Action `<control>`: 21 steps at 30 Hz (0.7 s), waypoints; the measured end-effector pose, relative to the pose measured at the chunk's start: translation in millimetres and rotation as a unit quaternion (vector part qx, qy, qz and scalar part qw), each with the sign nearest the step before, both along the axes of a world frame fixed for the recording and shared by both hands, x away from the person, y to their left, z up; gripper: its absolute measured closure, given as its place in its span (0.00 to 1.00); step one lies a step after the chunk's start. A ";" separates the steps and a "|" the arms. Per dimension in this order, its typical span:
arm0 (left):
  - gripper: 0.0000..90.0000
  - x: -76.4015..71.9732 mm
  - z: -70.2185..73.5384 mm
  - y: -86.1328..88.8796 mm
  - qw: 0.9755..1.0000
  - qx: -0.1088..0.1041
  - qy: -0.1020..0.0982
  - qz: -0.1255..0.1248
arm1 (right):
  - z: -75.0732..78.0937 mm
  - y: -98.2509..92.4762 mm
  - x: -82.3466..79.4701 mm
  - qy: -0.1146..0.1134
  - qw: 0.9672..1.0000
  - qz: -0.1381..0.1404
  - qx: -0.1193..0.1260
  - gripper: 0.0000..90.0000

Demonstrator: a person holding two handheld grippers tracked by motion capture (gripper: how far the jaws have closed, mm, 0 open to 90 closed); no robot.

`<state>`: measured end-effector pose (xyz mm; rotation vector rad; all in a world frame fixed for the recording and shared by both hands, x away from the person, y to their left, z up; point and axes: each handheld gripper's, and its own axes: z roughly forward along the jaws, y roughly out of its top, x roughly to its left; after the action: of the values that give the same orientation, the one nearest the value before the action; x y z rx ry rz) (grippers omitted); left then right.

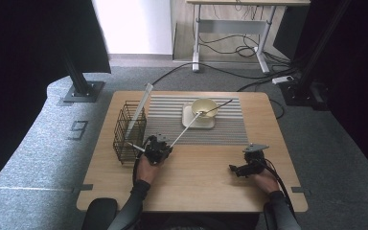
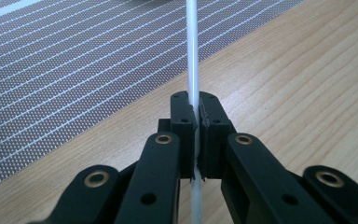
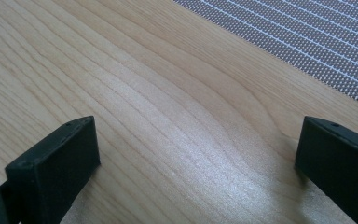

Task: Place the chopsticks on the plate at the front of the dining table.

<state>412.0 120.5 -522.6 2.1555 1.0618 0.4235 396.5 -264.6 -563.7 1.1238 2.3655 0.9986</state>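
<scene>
My left gripper [image 1: 159, 147] is shut on a thin white rod [image 1: 184, 129] near the placemat's front-left edge. The rod slants up and right, and its far end rests at the cream bowl [image 1: 204, 106]. In the left gripper view the left gripper [image 2: 196, 105] has its jaws pressed together on the white rod [image 2: 192, 56], which runs straight ahead over the wood and the mat. A dark stick [image 1: 220, 105] leans out of the bowl to the right. My right gripper [image 1: 235, 168] lies on the table at the front right. In its own view the right gripper [image 3: 198, 140] is open, with bare wood between the jaws.
The bowl sits on a square cream plate [image 1: 189, 121] on a grey striped placemat [image 1: 220, 129]. A black wire basket [image 1: 129, 132] at the table's left holds a long pale utensil [image 1: 141, 105]. The placemat's corner [image 3: 317, 42] lies ahead of the right gripper.
</scene>
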 end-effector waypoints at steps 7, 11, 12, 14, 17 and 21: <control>0.96 6.8 1.7 -2.5 1.000 0.013 0.002 0.018 | 0.0 0.0 0.0 0.000 1.000 0.000 0.000 0.00; 0.96 11.9 1.1 -4.3 0.999 0.017 0.002 0.026 | 0.0 0.0 0.0 0.000 1.000 0.000 0.000 0.00; 0.96 13.1 1.2 -4.7 0.999 0.018 0.003 0.028 | 0.0 0.0 0.0 0.000 1.000 0.000 0.000 0.00; 0.96 15.1 1.2 -5.6 0.999 0.018 0.003 0.032 | 0.0 0.0 0.0 0.000 1.000 0.000 0.000 0.00; 0.96 17.9 1.5 -5.5 0.999 0.018 0.003 0.039 | 0.0 0.0 0.0 0.000 1.000 0.000 0.000 0.00; 0.96 21.3 2.4 -5.6 0.999 0.019 0.003 0.048 | 0.0 0.0 0.0 0.000 1.000 0.000 0.000 0.00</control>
<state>433.3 114.9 -520.2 2.1462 1.1736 0.4856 396.5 -264.6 -563.7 1.1238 2.3657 0.9987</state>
